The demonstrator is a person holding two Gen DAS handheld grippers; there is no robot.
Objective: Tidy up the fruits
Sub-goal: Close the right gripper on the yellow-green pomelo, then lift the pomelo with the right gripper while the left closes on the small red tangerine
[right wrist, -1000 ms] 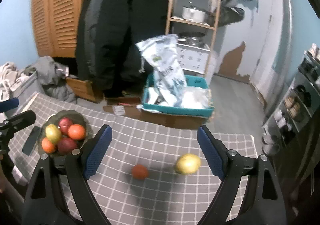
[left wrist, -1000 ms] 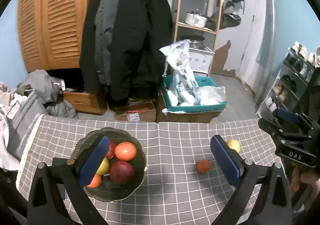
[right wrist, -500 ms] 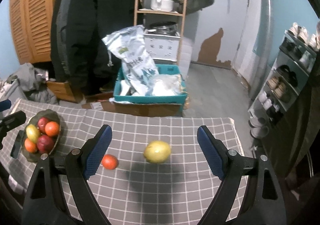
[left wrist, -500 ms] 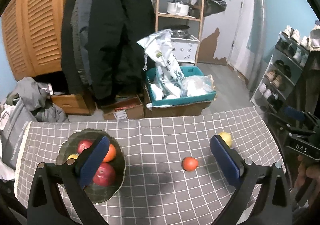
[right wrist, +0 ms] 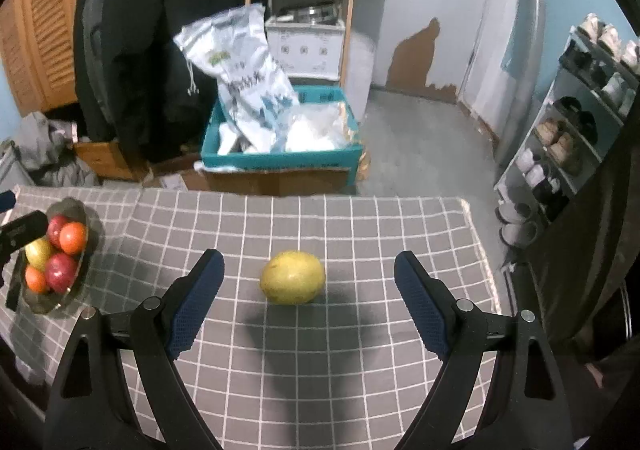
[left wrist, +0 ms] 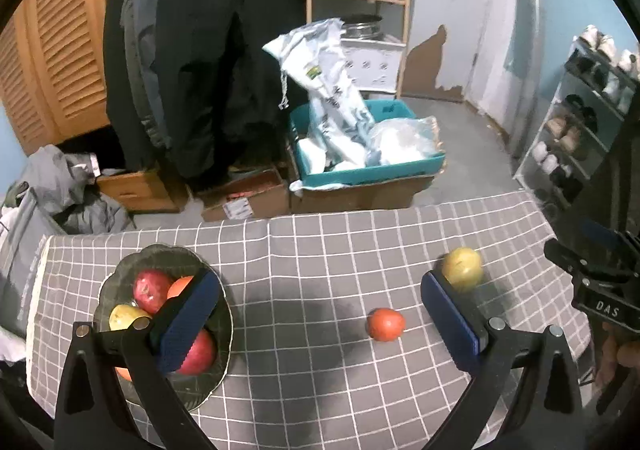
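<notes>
Grey checked cloth [right wrist: 360, 350] covers the table. On it, a yellow mango [right wrist: 292, 277] lies at 12 o'clock from the right gripper [right wrist: 308, 302], between its blue pads [right wrist: 420, 306], touching neither; the jaws stand wide apart, released and grasping nothing. In the left wrist view the same mango [left wrist: 462, 268] sits at 2 o'clock, just behind the right-hand pad [left wrist: 450, 320], and an orange [left wrist: 385, 324] lies near it at about 1 o'clock, apart from the pad. The left gripper [left wrist: 320, 324] is also released, jaws spread, holding nothing. A dark bowl [left wrist: 120, 282] at 10 o'clock holds red, orange and yellow fruit, partly hidden by the left-hand pad. In the right wrist view the bowl [right wrist: 86, 218] is far off at 9 o'clock.
</notes>
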